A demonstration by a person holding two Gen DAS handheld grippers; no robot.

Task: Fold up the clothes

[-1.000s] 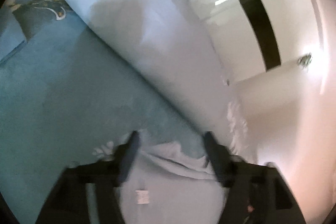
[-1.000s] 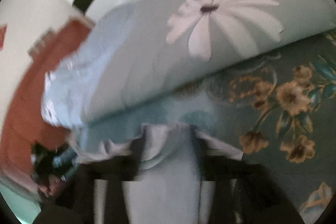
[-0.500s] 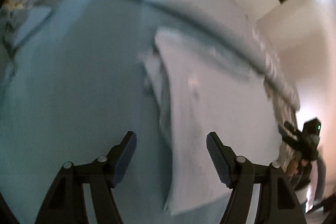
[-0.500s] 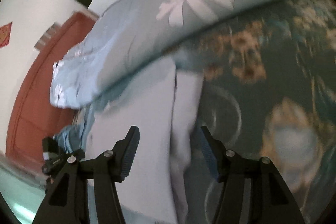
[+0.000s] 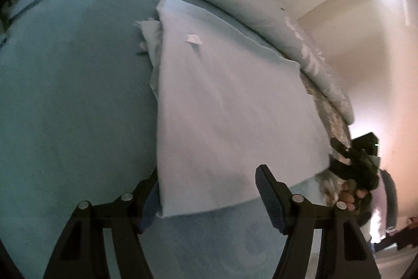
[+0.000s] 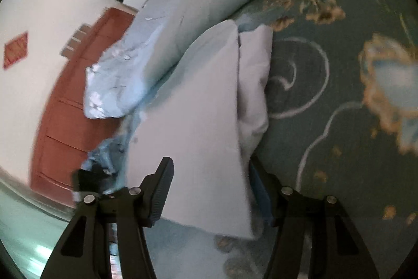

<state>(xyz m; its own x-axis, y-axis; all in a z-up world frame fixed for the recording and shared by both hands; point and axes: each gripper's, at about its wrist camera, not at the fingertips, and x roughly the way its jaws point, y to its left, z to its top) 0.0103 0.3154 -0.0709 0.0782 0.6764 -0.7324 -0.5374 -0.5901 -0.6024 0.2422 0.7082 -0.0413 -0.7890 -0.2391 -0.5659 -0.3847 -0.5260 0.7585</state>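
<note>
You had the pale lavender folded cotton garment [image 5: 230,106] lying flat on the teal bedspread [image 5: 65,96], its long axis running straight away from both tongs. Your left gripper [image 5: 206,200] and right gripper [image 6: 211,190] stood released, each straddling a near corner.

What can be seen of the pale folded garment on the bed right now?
The pale garment is a thin, smooth, light bluish-white cloth, folded into a long flat panel on the teal bedsheet. A small white tag sits near its far end, where bunched layers stick out along one side. Both open claws frame its near edge without gripping it.
</note>
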